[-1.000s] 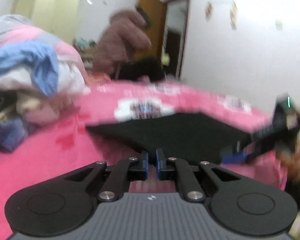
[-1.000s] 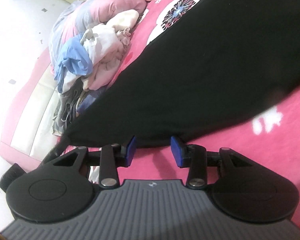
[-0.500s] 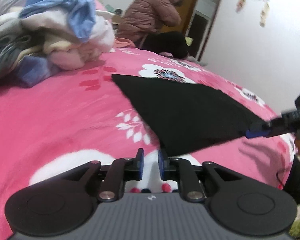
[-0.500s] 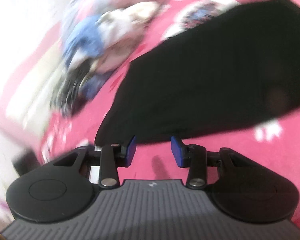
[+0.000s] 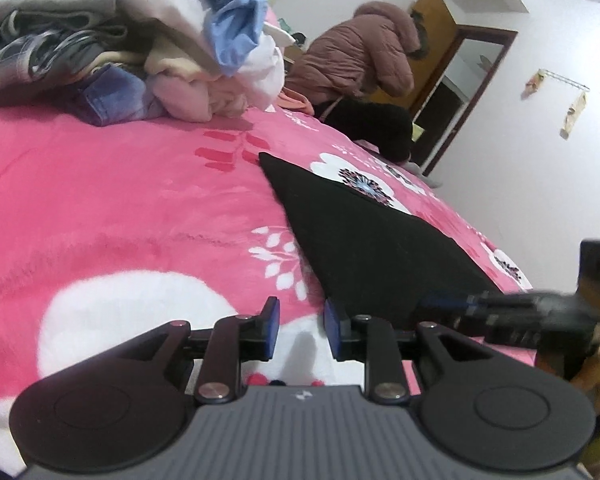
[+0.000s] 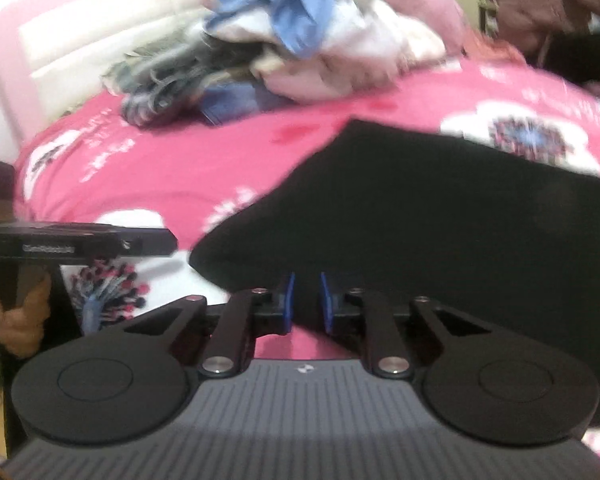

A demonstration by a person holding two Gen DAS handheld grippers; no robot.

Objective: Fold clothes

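Observation:
A black garment (image 5: 372, 240) lies flat, folded into a long wedge, on the pink flowered bedspread (image 5: 120, 200). My left gripper (image 5: 298, 316) hovers low over the bedspread at the wedge's near corner. Its jaws are opening, with only bedspread between them and the cloth just beyond the right finger. In the right wrist view, my right gripper (image 6: 305, 300) sits at the near edge of the black garment (image 6: 440, 220). Its jaws are closing, the cloth's edge lies between them, and a narrow gap still shows. The right gripper (image 5: 440, 303) also shows blurred in the left wrist view.
A heap of unfolded clothes (image 5: 160, 40) fills the bed's far left, near the pink and white headboard (image 6: 80, 32). A person in a brown padded coat (image 5: 360, 60) bends by the bed's far side, before a doorway. The left gripper's body (image 6: 80, 240) juts in beside the garment.
The left gripper let go of the black cloth, rolled and sank to the bedspread, its jaws widening. The right gripper swung along the garment's edge and its jaws narrowed.

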